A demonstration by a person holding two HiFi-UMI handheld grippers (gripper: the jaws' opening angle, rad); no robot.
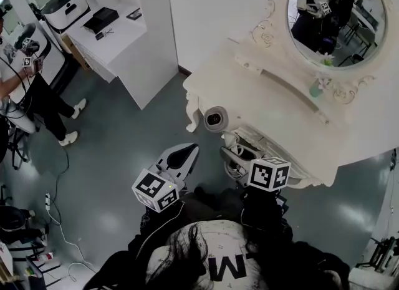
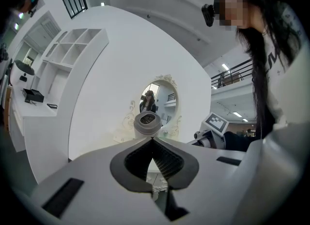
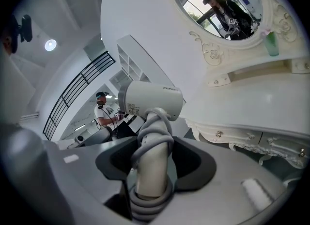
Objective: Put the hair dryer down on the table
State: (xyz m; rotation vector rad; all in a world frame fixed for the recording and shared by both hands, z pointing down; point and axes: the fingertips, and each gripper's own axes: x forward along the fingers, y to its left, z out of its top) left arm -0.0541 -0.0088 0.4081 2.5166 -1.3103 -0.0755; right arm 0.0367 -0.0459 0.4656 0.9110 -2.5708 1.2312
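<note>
My right gripper (image 3: pixel 154 166) is shut on the handle of a white hair dryer (image 3: pixel 150 100), whose grey cord is wound round that handle. In the head view the hair dryer (image 1: pixel 215 119) hangs in the air just off the front left corner of the white ornate dressing table (image 1: pixel 274 111), with the right gripper (image 1: pixel 237 153) below it. To the left, my left gripper (image 1: pixel 179 158) points the same way, apart from the dryer. In its own view the left gripper (image 2: pixel 152 141) is shut and holds nothing, and the dryer's round end (image 2: pixel 147 121) shows beyond its tips.
An oval mirror (image 1: pixel 336 14) stands at the back of the dressing table, with a green bottle (image 1: pixel 316 88) below it. A white counter (image 1: pixel 118 36) with dark items lies at the far left. A person (image 1: pixel 25 89) stands at the left edge. Cables and a power strip (image 1: pixel 47 201) lie on the grey floor.
</note>
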